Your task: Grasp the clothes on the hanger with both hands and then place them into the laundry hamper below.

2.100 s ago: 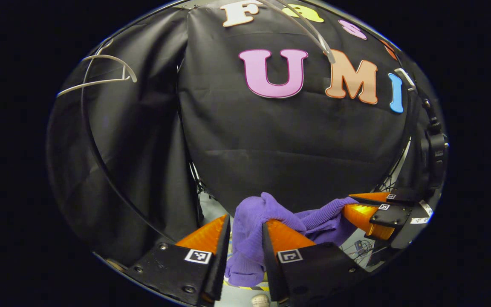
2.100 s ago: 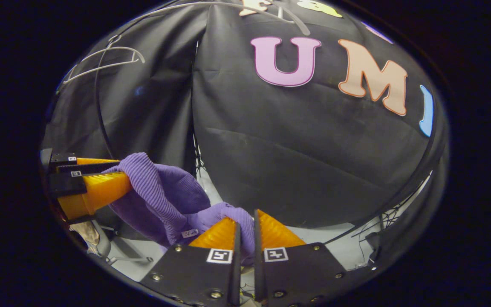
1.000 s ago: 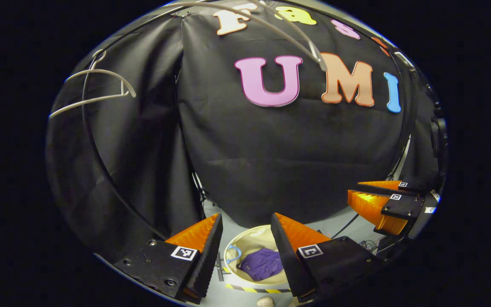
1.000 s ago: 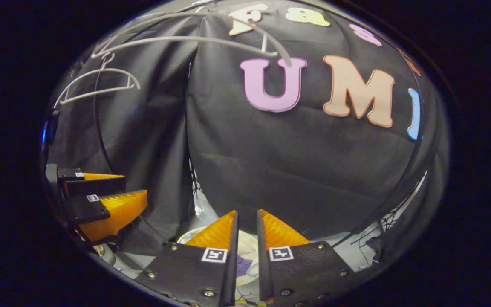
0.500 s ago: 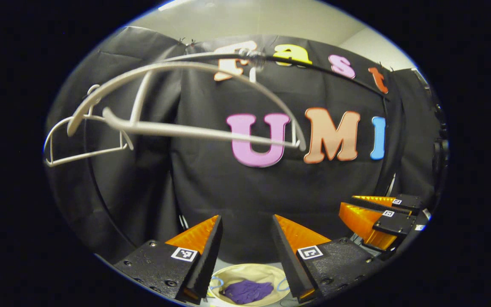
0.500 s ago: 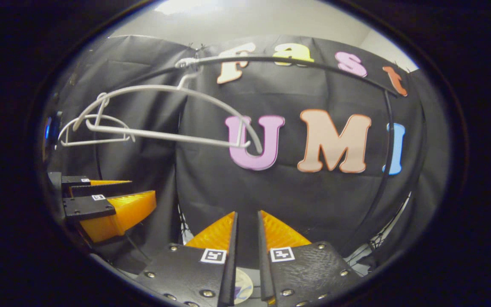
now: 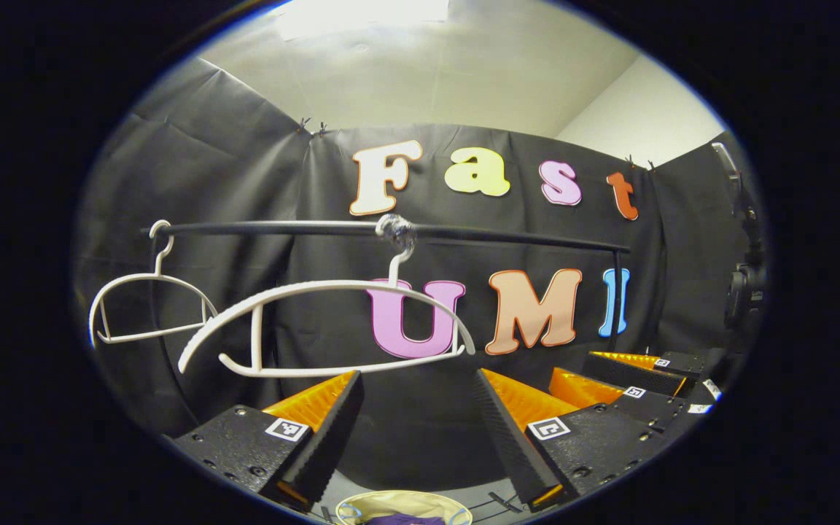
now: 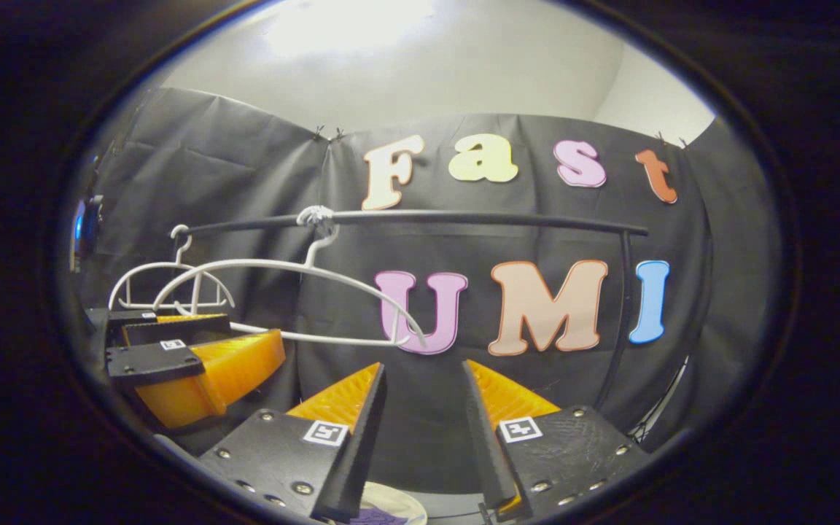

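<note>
- Since the earlier frames, both views have been tilted upward: the black horizontal clothes rail (image 7: 391, 228), cut off at the top edge half a second ago, is now seen whole, and the purple knitted garment (image 7: 399, 519), gripped by both grippers two seconds ago, is now seen lying in the round cream laundry hamper (image 7: 362, 504).
- Two white plastic hangers are counted on the rail: a near one (image 7: 318, 328) by the middle and a far one (image 7: 144, 306) at the rail's left end; both are bare.
- Two grippers are counted. The left gripper (image 7: 416, 394) is held with its jaws wide apart, with nothing between them.
- The right gripper (image 8: 420, 390) is held moderately open, likewise gripping nothing.
- The hamper is seen at the bottom edge of each view, below the fingers, with the garment partly visible inside it.
</note>
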The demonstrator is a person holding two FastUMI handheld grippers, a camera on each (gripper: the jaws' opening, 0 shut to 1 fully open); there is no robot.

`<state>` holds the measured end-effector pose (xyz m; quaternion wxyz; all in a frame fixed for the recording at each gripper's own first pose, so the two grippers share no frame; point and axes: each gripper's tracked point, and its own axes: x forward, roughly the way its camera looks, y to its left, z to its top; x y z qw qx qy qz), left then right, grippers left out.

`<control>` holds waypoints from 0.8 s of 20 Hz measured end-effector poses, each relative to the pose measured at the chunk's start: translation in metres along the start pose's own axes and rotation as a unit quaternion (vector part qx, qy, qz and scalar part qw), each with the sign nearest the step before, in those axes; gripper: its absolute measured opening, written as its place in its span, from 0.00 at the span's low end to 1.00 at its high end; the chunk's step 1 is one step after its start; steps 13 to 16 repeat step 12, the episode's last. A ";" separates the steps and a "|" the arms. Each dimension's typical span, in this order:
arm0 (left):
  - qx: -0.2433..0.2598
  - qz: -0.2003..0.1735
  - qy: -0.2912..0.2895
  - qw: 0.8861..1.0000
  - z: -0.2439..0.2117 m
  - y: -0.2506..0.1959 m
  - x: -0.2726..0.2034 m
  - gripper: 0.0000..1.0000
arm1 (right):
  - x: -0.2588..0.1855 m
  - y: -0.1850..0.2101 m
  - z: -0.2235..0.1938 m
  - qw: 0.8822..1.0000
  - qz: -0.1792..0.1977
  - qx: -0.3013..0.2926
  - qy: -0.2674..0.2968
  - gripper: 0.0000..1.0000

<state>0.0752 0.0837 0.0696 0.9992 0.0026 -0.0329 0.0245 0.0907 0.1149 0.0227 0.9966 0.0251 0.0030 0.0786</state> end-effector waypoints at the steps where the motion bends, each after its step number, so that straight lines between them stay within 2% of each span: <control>1: 0.002 -0.002 -0.002 1.000 0.001 -0.001 0.000 0.94 | -0.003 0.002 0.005 1.000 -0.001 0.002 -0.006 0.61; 4: 0.004 -0.006 -0.009 1.000 0.009 -0.005 -0.003 0.93 | -0.010 0.002 0.016 1.000 -0.006 0.005 -0.015 0.92; 9: 0.003 -0.011 -0.021 1.000 0.023 -0.011 -0.014 0.92 | -0.022 -0.008 0.023 0.999 -0.019 0.020 -0.022 0.92; 10: 0.002 -0.011 -0.025 1.000 0.026 -0.012 -0.017 0.92 | -0.025 -0.011 0.026 0.999 -0.022 0.025 -0.026 0.95; 12: 0.000 -0.014 -0.026 1.000 0.026 -0.015 -0.018 0.92 | -0.029 -0.020 0.027 0.999 -0.030 0.029 -0.029 0.95; 16: 0.000 -0.014 -0.026 1.000 0.026 -0.015 -0.018 0.92 | -0.029 -0.020 0.027 0.999 -0.030 0.029 -0.029 0.95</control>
